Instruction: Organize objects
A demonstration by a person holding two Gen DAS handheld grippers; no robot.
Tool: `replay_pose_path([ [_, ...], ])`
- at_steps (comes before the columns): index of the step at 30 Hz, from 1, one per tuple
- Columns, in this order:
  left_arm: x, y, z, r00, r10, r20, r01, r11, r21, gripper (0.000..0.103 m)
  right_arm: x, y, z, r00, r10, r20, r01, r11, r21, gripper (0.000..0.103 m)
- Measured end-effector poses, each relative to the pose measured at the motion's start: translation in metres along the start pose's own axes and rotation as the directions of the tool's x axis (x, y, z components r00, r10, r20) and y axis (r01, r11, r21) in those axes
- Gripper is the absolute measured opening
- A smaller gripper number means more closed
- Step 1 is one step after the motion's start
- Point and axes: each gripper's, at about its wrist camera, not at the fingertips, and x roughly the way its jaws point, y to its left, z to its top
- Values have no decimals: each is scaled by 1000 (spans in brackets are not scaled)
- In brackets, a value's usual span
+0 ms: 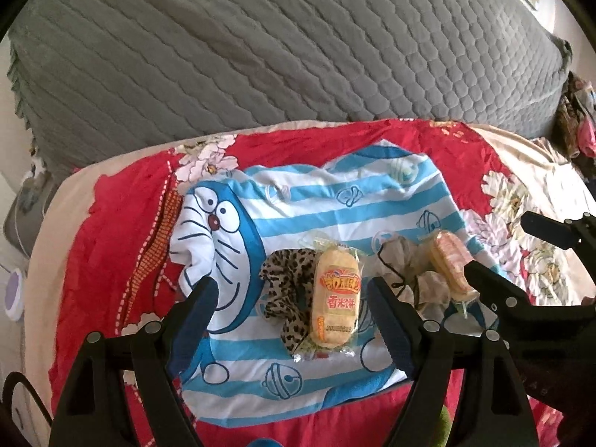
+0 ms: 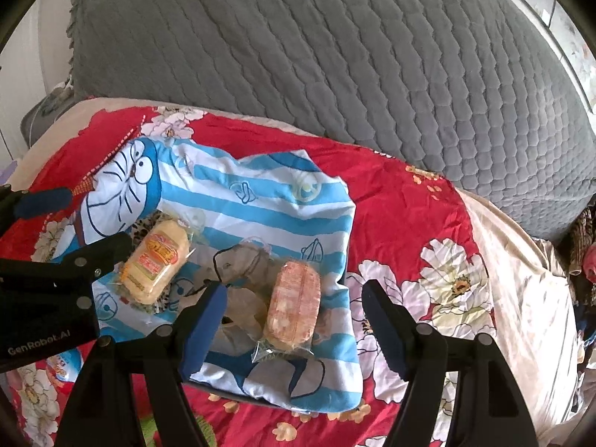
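Observation:
A yellow rice cracker packet (image 1: 335, 298) lies on a leopard-print scrunchie (image 1: 285, 298), on a blue-striped cartoon cloth (image 1: 298, 201). My left gripper (image 1: 294, 300) hangs open above them, its fingers wide to either side and touching nothing. To the right, a pinkish cracker packet (image 2: 294, 305) rests against a beige scrunchie (image 2: 242, 264) with a black cord. My right gripper (image 2: 294, 303) is open around that packet, its pads clear of it. Each gripper shows in the other's view: the right gripper (image 1: 495, 244) and the left gripper (image 2: 97, 219).
The striped cloth (image 2: 260, 193) lies on a red floral bedspread (image 2: 409, 223). A grey quilted cover (image 1: 298, 37) rises behind it. A heap of clothes (image 2: 585, 253) sits at the far right. The bed edge drops off at the left, with a purple round item (image 1: 15, 290) on the floor.

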Motion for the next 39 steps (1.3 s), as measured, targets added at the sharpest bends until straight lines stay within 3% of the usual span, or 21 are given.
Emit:
replay_pose_path([
  [5, -18, 0, 2, 1000, 7, 23, -7, 1000, 3, 83, -16, -3, 3, 1000, -2, 23, 2, 1000, 7, 75],
  [22, -101, 13, 0, 990, 23, 141, -13, 998, -68, 87, -92, -11, 6, 992, 28, 121, -32, 999, 35, 92],
  [33, -161, 19, -17, 977, 16, 212, 6, 995, -102, 87, -161, -10, 7, 974, 61, 220, -69, 997, 32, 97],
  [39, -189, 18, -30, 967, 41, 253, -22, 997, -77, 87, -201, -7, 3, 956, 73, 285, -78, 997, 8, 97],
])
